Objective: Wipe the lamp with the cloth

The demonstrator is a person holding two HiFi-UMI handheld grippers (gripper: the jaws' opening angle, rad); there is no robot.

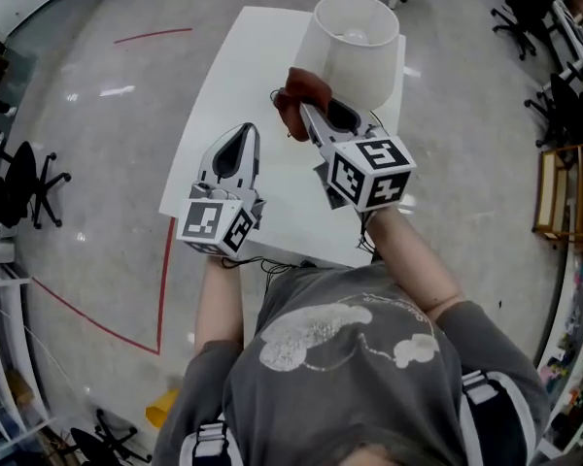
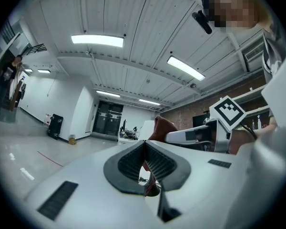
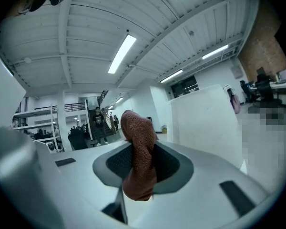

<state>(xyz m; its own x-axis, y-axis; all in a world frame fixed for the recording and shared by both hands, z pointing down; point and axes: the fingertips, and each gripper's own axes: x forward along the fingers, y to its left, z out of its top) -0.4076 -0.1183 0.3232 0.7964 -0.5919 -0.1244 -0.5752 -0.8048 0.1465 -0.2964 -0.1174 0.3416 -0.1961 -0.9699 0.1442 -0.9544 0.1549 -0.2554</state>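
A lamp with a white shade (image 1: 355,37) stands at the far end of the white table (image 1: 233,76). My right gripper (image 1: 307,110) is shut on a reddish-brown cloth (image 1: 300,89), which is held up beside the shade's near left side. In the right gripper view the cloth (image 3: 139,151) is bunched between the jaws of the right gripper (image 3: 141,144), and the shade (image 3: 205,123) rises close on the right. My left gripper (image 1: 244,130) hovers over the table's left part, shut and empty. The left gripper (image 2: 144,143) view shows its jaws pressed together, with the cloth (image 2: 163,127) ahead.
A thin cable (image 1: 272,260) lies at the table's near edge. Red tape lines (image 1: 163,260) mark the floor to the left. Office chairs (image 1: 24,183) stand at the left and at the far right, and a wooden shelf (image 1: 564,197) is on the right.
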